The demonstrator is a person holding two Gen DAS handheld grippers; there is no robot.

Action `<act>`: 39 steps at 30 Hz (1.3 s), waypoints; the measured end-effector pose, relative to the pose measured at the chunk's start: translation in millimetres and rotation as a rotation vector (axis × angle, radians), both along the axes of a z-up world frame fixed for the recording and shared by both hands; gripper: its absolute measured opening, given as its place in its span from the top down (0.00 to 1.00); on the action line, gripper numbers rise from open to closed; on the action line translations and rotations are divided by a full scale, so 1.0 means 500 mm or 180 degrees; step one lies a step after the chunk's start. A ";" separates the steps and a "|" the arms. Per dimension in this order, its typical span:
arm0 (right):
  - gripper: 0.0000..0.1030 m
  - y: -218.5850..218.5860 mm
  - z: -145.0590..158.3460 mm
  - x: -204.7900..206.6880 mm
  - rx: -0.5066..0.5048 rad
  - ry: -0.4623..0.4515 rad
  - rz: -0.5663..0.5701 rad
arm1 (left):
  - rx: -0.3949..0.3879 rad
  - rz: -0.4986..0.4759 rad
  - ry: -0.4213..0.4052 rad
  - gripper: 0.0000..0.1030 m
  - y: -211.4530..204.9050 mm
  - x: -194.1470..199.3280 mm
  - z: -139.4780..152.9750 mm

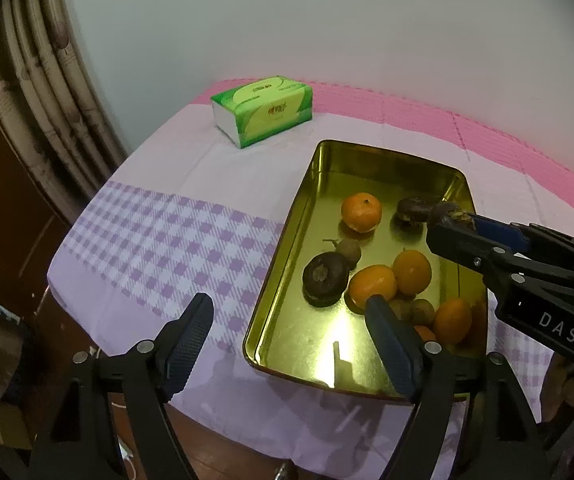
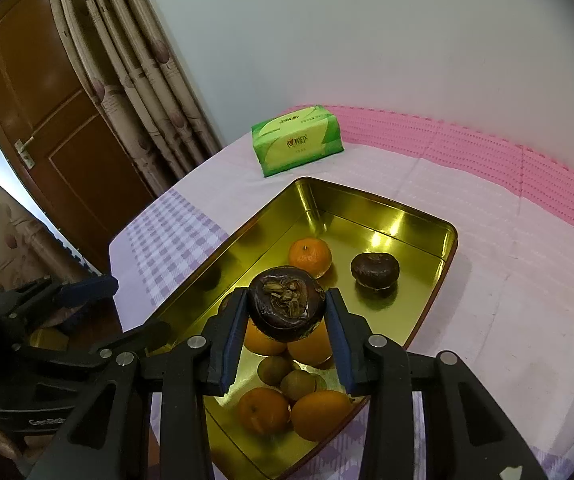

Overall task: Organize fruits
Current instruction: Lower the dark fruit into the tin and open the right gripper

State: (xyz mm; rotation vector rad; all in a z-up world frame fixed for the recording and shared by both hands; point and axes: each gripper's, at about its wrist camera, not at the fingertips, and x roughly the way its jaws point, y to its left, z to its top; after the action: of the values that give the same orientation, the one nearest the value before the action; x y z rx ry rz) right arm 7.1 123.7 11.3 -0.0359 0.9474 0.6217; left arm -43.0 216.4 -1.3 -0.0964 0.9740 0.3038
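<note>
- Left wrist view: left gripper (image 1: 289, 308) spread wide, nothing between the pads. Its left finger sits over the checked tablecloth (image 1: 147, 248); its right finger sits over the near part of the gold tray (image 1: 287, 236), tip in front of an orange (image 1: 372, 285).
- Tray holds the fruit. One orange (image 1: 361, 212) lies apart toward the far end, with a dark brown fruit (image 1: 411, 210) beside it.
- Near-end cluster: a second dark brown fruit (image 1: 323, 278), a small brownish fruit (image 1: 349, 251) just behind it, more oranges and a few small brown ones (image 1: 421, 312) packed against the right wall.
- Right gripper (image 1: 453, 216) comes in from the right of this view over the tray, clamped on a dark fruit at its tip.
- Right wrist view: right gripper (image 2: 286, 308) clenched on a dark brown fruit (image 2: 286, 306), stem scar facing the camera, both blue pads against its sides. It is held above the tray (image 2: 427, 292), over the near cluster of oranges.
- Below it: two oranges, small brown fruits (image 2: 297, 385), two more oranges at the near edge.
- Green tissue pack (image 2: 297, 140) lies on the cloth beyond the tray, not touching it.
- Pink mat (image 2: 487, 148) runs along the wall side of the table.
</note>
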 end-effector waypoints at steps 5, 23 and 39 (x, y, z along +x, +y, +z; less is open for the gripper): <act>0.64 -0.001 -0.005 0.009 0.0010 0.0026 -0.0033 | 0.0107 -0.0029 0.0016 0.24 -0.008 0.000 -0.002; 0.64 0.006 -0.021 0.021 0.0010 0.0050 -0.0078 | 0.0017 -0.0031 0.0051 0.24 -0.005 0.000 -0.010; 0.63 0.011 -0.014 0.022 0.0001 -0.0019 -0.0063 | 0.0114 -0.0016 0.0078 0.23 -0.007 0.005 -0.009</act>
State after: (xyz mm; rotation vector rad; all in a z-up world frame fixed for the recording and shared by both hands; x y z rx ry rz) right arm 18.0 129.2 4.3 -0.0280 0.9410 0.6031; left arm -40.4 213.1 -5.9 -0.0577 0.9926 0.3184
